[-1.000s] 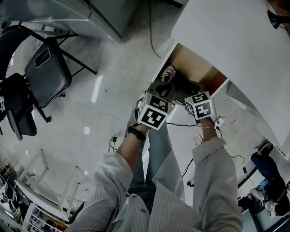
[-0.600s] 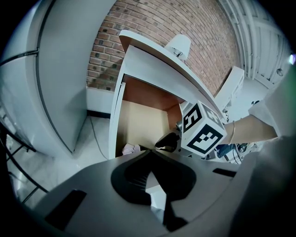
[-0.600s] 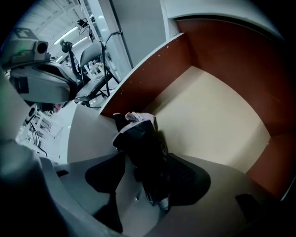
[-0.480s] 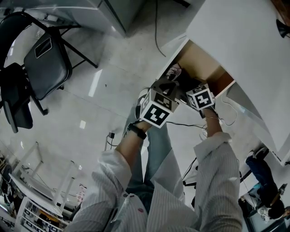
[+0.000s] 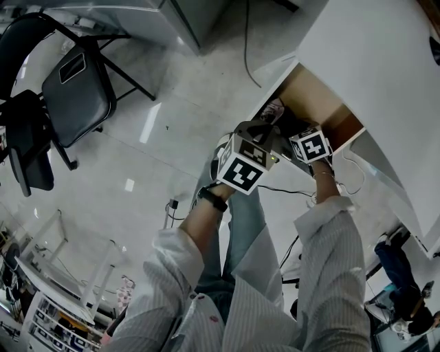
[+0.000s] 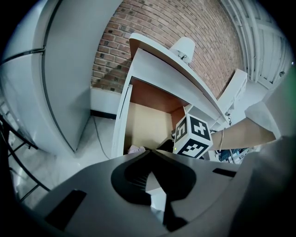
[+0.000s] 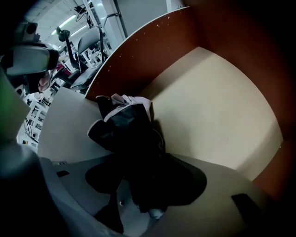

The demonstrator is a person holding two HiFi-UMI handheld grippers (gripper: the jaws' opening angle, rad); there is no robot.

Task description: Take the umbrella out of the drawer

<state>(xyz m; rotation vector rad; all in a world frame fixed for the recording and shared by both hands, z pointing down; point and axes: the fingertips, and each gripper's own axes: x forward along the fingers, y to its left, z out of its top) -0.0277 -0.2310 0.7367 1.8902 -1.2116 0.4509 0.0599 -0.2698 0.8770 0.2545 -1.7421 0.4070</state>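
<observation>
A folded black umbrella [image 7: 129,134] lies on the pale floor of the open drawer [image 7: 208,115], with a pale cloth [image 7: 133,100] at its far end. My right gripper [image 7: 143,159] points steeply down over it. Its jaws have just been opening and now stand wide, open, with the umbrella's near end between them. In the head view the right gripper [image 5: 300,134] reaches into the drawer [image 5: 309,89], where the umbrella [image 5: 289,122] shows as a dark shape. My left gripper [image 5: 263,127] hovers at the drawer's front edge. In its own view the left gripper [image 6: 149,152] is shut and holds nothing.
The drawer sits under a white desk top [image 5: 371,62]. A black chair [image 5: 75,89] and a grey cabinet [image 5: 137,14] stand on the pale floor to the left. Cables [image 5: 289,189] trail on the floor below the drawer. A brick wall [image 6: 152,28] rises behind the desk.
My right gripper has sunk deeper into the drawer, toward the umbrella. The left gripper has stayed at the drawer's front edge.
</observation>
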